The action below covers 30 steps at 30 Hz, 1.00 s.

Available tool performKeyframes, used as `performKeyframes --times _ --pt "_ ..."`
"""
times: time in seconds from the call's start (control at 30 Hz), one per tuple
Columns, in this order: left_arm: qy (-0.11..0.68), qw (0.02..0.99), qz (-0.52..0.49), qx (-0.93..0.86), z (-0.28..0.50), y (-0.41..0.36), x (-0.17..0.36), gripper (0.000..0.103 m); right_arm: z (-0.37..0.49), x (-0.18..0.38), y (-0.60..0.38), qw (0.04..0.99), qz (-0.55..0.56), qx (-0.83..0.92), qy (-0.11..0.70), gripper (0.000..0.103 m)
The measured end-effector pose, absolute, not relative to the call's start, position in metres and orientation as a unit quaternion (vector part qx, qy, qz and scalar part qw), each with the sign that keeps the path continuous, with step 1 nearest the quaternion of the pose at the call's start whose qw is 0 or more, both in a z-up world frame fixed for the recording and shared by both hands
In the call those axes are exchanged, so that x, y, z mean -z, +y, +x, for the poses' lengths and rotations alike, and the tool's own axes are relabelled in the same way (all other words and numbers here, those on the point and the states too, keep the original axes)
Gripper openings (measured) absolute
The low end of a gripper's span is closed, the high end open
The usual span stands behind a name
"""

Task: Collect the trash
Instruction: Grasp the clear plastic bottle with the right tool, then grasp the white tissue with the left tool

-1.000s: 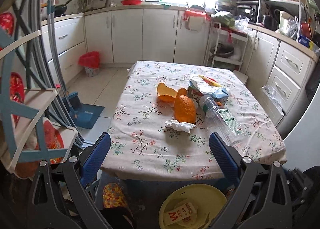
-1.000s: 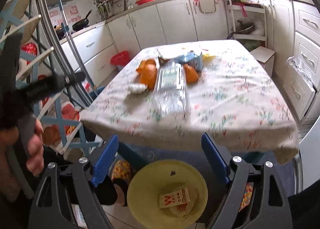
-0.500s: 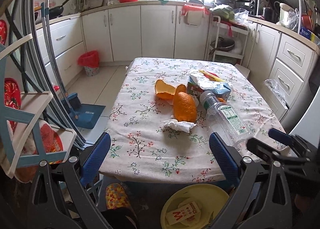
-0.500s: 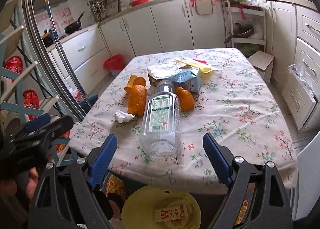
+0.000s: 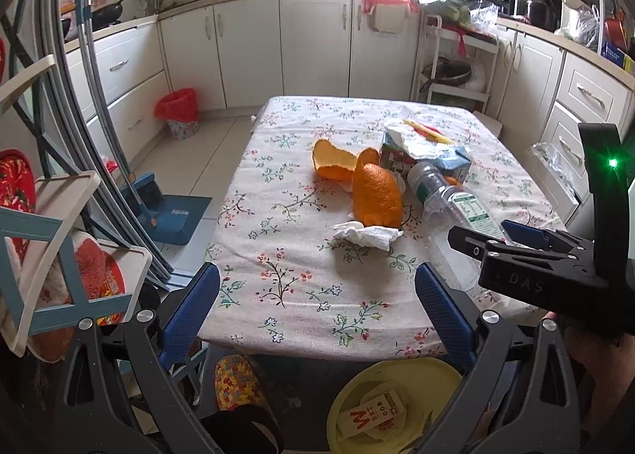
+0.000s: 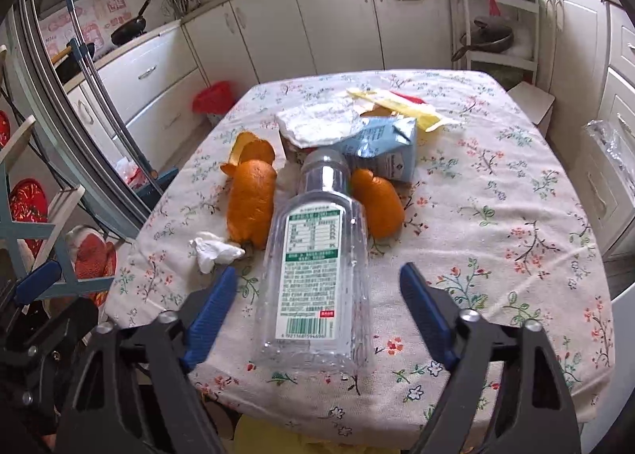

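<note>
The clear plastic bottle (image 6: 317, 267) lies on its side on the flowered tablecloth (image 6: 496, 224) near the table's front edge, its long axis running away from the right gripper (image 6: 319, 317), cap end toward the orange peels (image 6: 252, 206) and the blue carton (image 6: 383, 150). The right gripper is level with the table, its blue fingers spread wide on either side of the bottle's base, touching nothing. The left gripper (image 5: 317, 309) hangs lower at the front edge, also spread and empty. A crumpled tissue (image 5: 367, 235) lies beside the peels. Below, a yellow bin (image 5: 397, 406) is partly cut off.
</note>
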<state>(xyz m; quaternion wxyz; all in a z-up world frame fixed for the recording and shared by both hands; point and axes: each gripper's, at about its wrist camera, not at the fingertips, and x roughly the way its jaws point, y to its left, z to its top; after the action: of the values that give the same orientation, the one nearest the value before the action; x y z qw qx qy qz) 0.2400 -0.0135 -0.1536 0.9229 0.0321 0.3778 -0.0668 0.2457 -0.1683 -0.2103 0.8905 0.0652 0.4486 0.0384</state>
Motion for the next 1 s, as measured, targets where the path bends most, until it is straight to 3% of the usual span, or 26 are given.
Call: performKeyframes --times 0.07,0.13,0.63,0.7,0.77,0.87,1.0 --pt "0.386 0.919 0.037 0.071 0.244 -0.016 0.158 0.095 0.246 0.214 -0.169 0.886 0.063 -0.043 0.457 0.058" --pt "0.399 0.913 0.042 0.079 0.250 -0.021 0.164 0.095 0.244 0.212 -0.173 0.887 0.062 -0.043 0.456 0.056" --pt "0.436 0.889 0.076 0.122 0.320 -0.071 0.200 0.094 0.224 0.208 -0.222 0.887 0.084 -0.025 0.452 0.055" --pt "0.443 0.887 0.061 0.120 0.329 -0.070 0.204 0.087 0.225 0.208 -0.225 0.886 0.090 -0.025 0.454 0.055" --pt "0.459 0.878 0.034 0.129 0.335 -0.064 0.208 0.068 0.226 0.209 -0.226 0.885 0.093 -0.026 0.456 0.055" --pt "0.476 0.869 0.016 0.135 0.337 -0.059 0.214 0.046 0.227 0.212 -0.226 0.883 0.095 -0.027 0.459 0.056" --pt "0.479 0.866 -0.009 0.140 0.336 -0.048 0.215 0.027 0.226 0.213 -0.228 0.882 0.098 -0.026 0.460 0.057"
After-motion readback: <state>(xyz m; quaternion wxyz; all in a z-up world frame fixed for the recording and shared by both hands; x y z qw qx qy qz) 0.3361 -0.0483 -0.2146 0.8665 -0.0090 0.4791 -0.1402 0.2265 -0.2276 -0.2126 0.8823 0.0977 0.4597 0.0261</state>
